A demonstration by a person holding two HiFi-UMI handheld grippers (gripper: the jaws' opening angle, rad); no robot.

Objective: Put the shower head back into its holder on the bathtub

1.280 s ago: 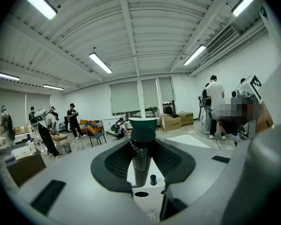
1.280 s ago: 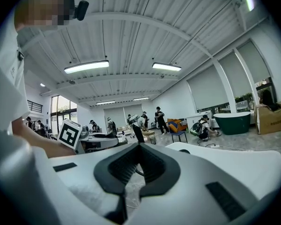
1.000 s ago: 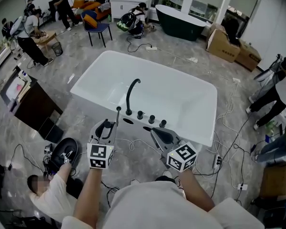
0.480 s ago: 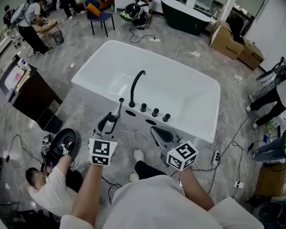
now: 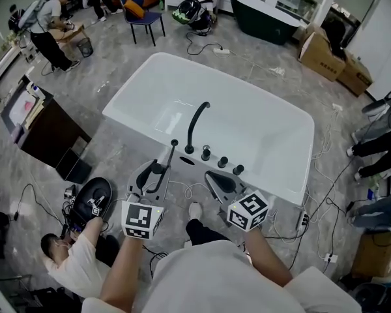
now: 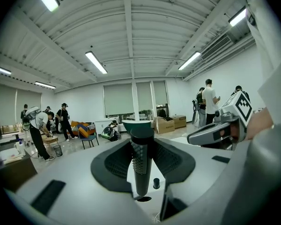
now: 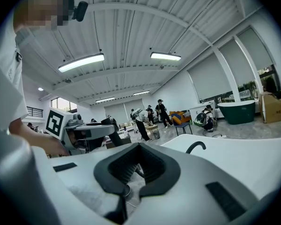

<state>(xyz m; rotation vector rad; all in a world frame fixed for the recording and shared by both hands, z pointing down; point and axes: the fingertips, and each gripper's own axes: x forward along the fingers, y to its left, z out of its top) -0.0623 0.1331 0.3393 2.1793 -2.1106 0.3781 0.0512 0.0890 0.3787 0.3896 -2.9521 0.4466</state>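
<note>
**Left claw** (image 5: 155, 169). My jaws are closed on the shower head (image 6: 140, 161), a slim dark wand that stands upright between them. The ribbed pads (image 6: 113, 165) bear on its knurled band from either side. Its upper and lower ends stand clear of my grip.

**Right claw** (image 5: 212, 178). My jaws are pressed together with nothing between them. It is level beside the left claw and aimed at the tub's near edge.

**Holder** (image 5: 187, 160). This is a dark oval opening in the near deck of the white bathtub (image 5: 267, 182). It sits just left of the base of the curved black spout (image 5: 197, 126); a row of three dark knobs (image 5: 222, 162) runs to the spout's right. In the left gripper view the wand's lower end lines up just above this opening. The head view shows the wand near the opening but not in it.

**Handling (judged).** The wand looks rigid and light, so I expect no flex in the grip. Its smooth finish is probably slippery outside the knurled band, so that band is where to hold it. A hold at mid-length leaves the lower end free to enter the opening, whereas a lower hold would meet the deck first. Knocking the wand against the rim could mark either surface.
</note>
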